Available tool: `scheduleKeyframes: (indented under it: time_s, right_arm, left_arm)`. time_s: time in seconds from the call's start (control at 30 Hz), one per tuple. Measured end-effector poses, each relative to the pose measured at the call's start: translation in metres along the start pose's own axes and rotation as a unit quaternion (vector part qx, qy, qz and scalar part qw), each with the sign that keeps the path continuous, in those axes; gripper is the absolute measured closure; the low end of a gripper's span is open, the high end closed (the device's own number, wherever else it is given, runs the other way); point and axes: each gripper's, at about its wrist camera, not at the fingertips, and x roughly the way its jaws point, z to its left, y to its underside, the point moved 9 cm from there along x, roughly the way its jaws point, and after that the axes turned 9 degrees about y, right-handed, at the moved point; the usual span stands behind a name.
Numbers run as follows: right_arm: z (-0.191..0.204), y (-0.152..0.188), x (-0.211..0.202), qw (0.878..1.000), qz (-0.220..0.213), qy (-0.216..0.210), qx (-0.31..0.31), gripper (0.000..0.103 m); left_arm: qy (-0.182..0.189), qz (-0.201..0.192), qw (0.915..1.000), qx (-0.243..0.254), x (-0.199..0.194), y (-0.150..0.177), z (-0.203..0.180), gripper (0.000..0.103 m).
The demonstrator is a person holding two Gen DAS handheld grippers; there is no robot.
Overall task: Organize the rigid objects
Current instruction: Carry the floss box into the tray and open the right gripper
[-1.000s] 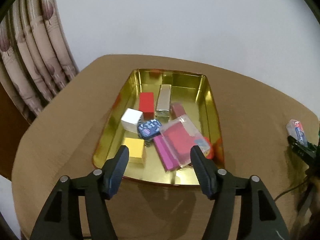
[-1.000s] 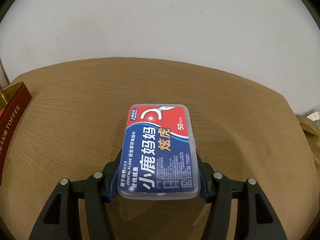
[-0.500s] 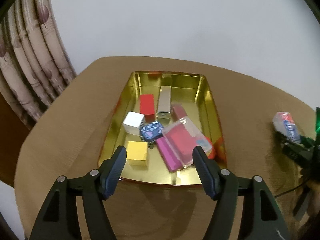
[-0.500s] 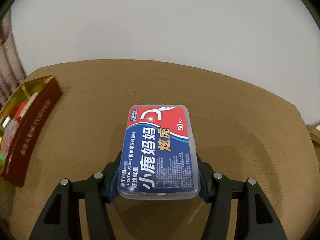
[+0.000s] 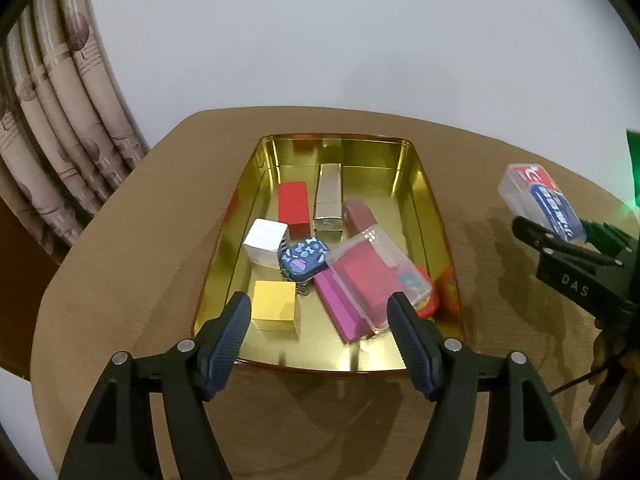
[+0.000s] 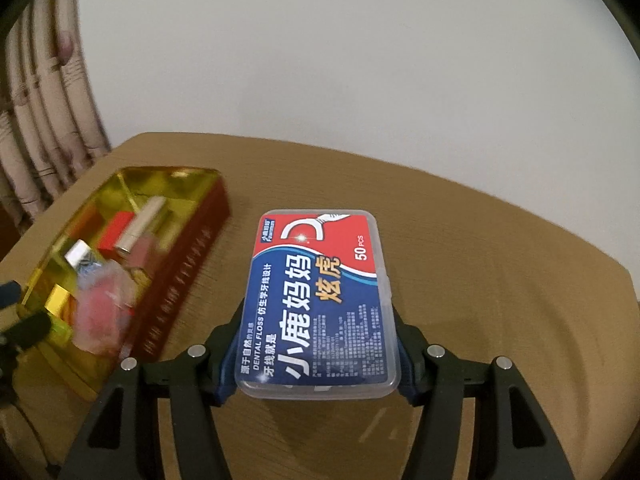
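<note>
Gripping floss box (image 6: 318, 304) beside tin (image 6: 176, 264).

The clear plastic dental floss box (image 6: 320, 304) carries a label red at its 12 o'clock end and dark blue below, with white and orange lettering. The shallow metal tray (image 5: 424, 208) is shiny gold inside and dark red outside; within it lie a red block (image 5: 294, 208), a silver bar (image 5: 329, 196), a white cube (image 5: 265, 242), a yellow cube (image 5: 275, 311), a magenta slab (image 5: 340, 312) and a blue tin patterned with pale bones (image 5: 305, 259). At 9 o'clock hangs a beige curtain with mauve motifs (image 5: 60, 120), and the tan woodgrain bench (image 5: 132, 264) lies under all.
</note>
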Motion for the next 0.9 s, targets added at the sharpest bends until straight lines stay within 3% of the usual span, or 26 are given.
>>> scheduleKeyframes:
  time_s: [0.47, 0.9]
  right_arm:
    - [0.08, -0.046, -0.012, 0.996, -0.026, -0.052, -0.067, 0.041]
    - [0.111, -0.072, 0.007, 0.989, -0.012, -0.064, -0.132, 0.042]
  left_arm:
    - [-0.016, 0.005, 0.9994, -0.029, 0.0, -0.001, 0.018, 0.033]
    - [-0.019, 0.019, 0.9993, -0.027, 0.008, 0.001, 0.018, 0.033]
